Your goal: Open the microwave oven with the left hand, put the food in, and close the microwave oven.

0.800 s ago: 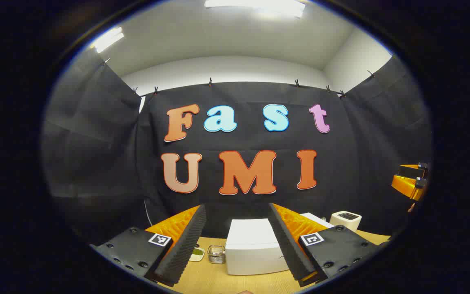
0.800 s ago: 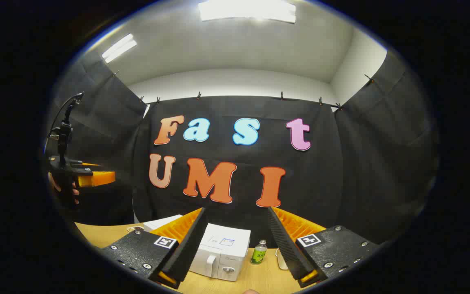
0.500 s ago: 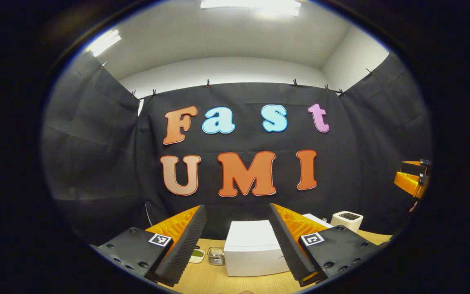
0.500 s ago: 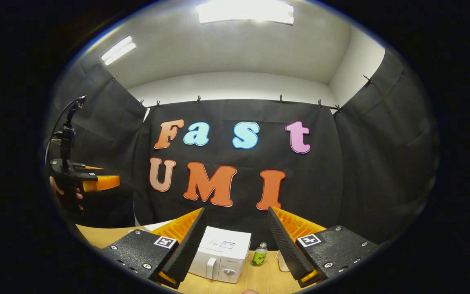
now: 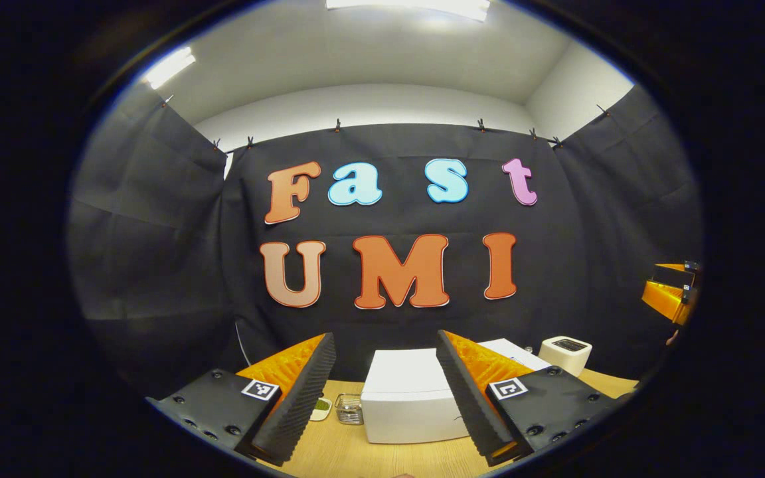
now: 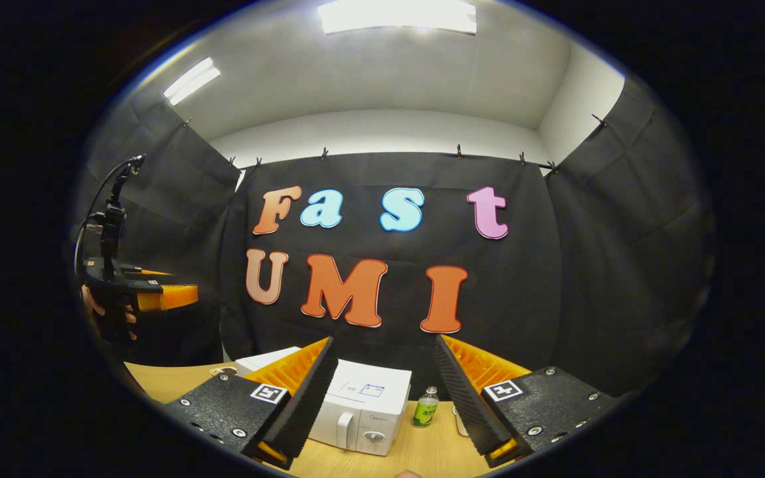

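Observation:
The white microwave [image 6: 362, 415], with a handle and a knob on its front and its door closed, stands on the wooden table [image 6: 422, 451] between my right gripper's fingers. My right gripper [image 6: 383, 342] is open, high above the table and holding nothing. My left gripper [image 5: 384, 338] is also open and holds nothing, with a plain white box [image 5: 409, 405] far below it. A small dish of green food [image 5: 321, 406] and a little glass container [image 5: 349, 408] sit left of that box. In the right gripper view a hand holds the left gripper [image 6: 150, 295] at far left.
A green bottle [image 6: 426, 407] stands right of the microwave. A small white appliance with a dark top [image 5: 565, 355] is at the table's right side. A flat white thing [image 5: 509, 348] lies behind the box. The right gripper [image 5: 671, 292] shows at the far right edge.
The left gripper view has tipped down slightly, so the wall sits higher and more table shows. The right gripper view shifted only a little. Both grippers stay open.

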Tool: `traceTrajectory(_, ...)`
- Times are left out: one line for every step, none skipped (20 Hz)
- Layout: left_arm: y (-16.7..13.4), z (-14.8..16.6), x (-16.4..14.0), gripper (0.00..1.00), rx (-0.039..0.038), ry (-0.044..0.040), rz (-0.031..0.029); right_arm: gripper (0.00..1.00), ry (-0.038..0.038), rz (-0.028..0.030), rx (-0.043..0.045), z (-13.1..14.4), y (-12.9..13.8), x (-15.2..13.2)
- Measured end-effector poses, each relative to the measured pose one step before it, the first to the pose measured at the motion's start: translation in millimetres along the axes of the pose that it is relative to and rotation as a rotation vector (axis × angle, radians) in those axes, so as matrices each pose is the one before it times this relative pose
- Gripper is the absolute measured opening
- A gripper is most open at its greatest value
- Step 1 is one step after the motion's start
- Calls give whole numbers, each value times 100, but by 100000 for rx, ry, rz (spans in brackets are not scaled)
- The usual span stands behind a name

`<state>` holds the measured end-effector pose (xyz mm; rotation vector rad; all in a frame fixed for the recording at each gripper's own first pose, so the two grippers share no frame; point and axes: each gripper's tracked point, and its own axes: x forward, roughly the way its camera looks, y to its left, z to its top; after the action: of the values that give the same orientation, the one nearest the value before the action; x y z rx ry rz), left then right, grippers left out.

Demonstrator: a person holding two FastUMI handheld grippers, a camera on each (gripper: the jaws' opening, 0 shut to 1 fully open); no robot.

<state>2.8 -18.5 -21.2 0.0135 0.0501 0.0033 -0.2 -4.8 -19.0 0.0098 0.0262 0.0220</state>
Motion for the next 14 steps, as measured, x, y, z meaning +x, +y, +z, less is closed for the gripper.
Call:
traceTrajectory(103,-36,99,97,459,219,344,92,515,-404,-427,-243,-278,93)
traceTrajectory(17,-2,-1,97,544,-95,350,92,-504,184,-389,-38,82,42)
traceTrajectory(83,-96,71,100,178,-45,483,92,-834,-109,-377,220,-16,-63)
traceTrajectory(-60,-17,33,97,-21,32,280,92,-489,-404,-699,-59,-129,28)
traceTrajectory(-92,-85,32,97,-146,261,119,93,-246,-756,-581,22,-201,-70)
traceTrajectory(-92,-355,88,99,163,433,-131,93,-56,-502,-226,-40,-152,-72)
traceTrajectory(-165,-111,88,100,356,306,-65,93,101,-311,394,18,-70,-132)
traceTrajectory(-177,-233,-56,99,460,156,-1,93,161,209,647,-152,73,-1)
traceTrajectory(-172,-20,-8,97,557,-155,-17,93,254,233,577,-40,6,-143)
traceTrajectory(-237,-26,-63,99,447,-481,44,93,209,34,70,-192,-140,7)
traceTrajectory(-168,-53,-43,99,141,-523,142,93,235,-623,-228,-143,-338,-74)
traceTrajectory(-298,-89,54,99,10,-343,-115,93,187,-552,-81,-215,-283,-101)
traceTrajectory(-326,-45,29,99,-56,-155,-300,93,-36,-203,319,-282,-67,10)
traceTrajectory(-412,-181,11,99,-69,-253,-437,93,-90,-206,708,-195,-22,-33)
